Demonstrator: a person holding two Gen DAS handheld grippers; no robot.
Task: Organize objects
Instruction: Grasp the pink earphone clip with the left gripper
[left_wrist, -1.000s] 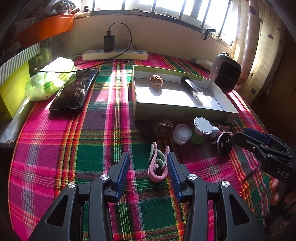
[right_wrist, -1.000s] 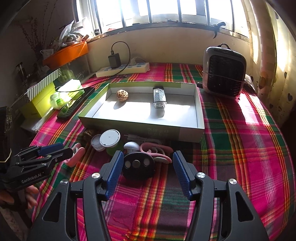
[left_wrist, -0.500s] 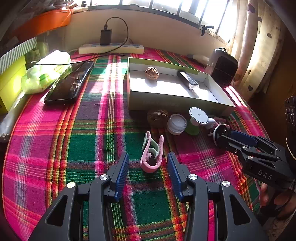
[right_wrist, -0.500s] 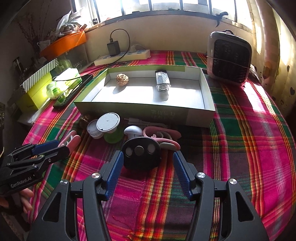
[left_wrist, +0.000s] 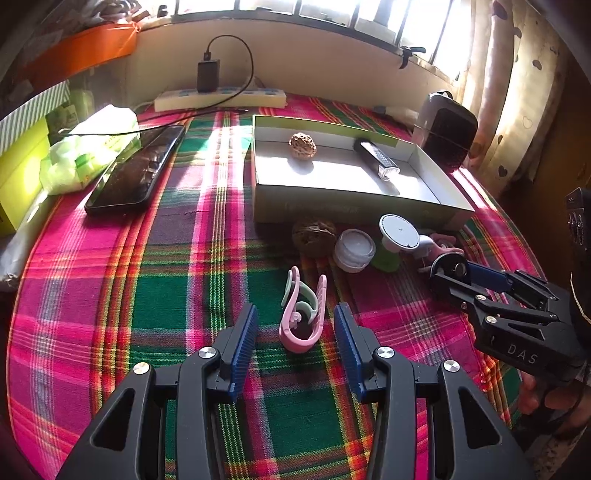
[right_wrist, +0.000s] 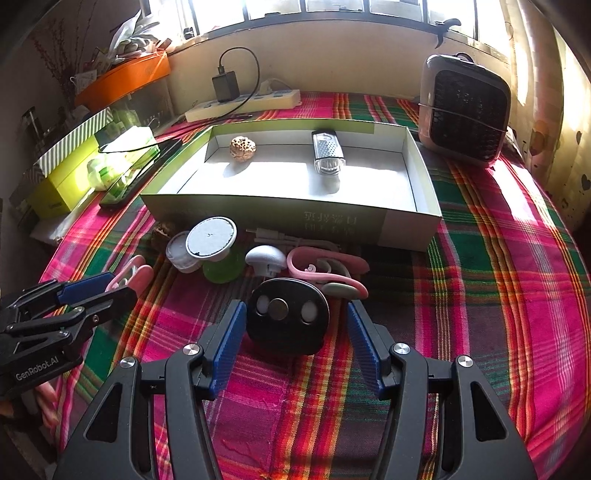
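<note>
My left gripper (left_wrist: 295, 339) is open, its blue pads either side of a pink and green clip (left_wrist: 301, 314) lying on the plaid cloth. My right gripper (right_wrist: 295, 339) is open around a black oval disc (right_wrist: 287, 319), not touching it. A shallow white box (right_wrist: 295, 214) behind holds a walnut (right_wrist: 242, 148) and a silver-black lighter (right_wrist: 327, 153). In front of the box lie a white lid (right_wrist: 211, 238) on a green cup, a small white jar (right_wrist: 179, 254), a white mushroom-shaped piece (right_wrist: 264, 258), pink clips (right_wrist: 325, 266) and a second walnut (left_wrist: 314, 236).
A black heater (right_wrist: 465, 114) stands at the back right. A power strip with charger (right_wrist: 242, 101) lies along the wall. A phone (left_wrist: 136, 173), a green packet (left_wrist: 85, 158) and yellow-green boxes (right_wrist: 62, 181) sit on the left. The table edge curves close on both sides.
Both grippers have pulled back slightly and stayed open. The left one now has the pink clip a little farther ahead of its pads. The black disc sits deeper between the right pads.
</note>
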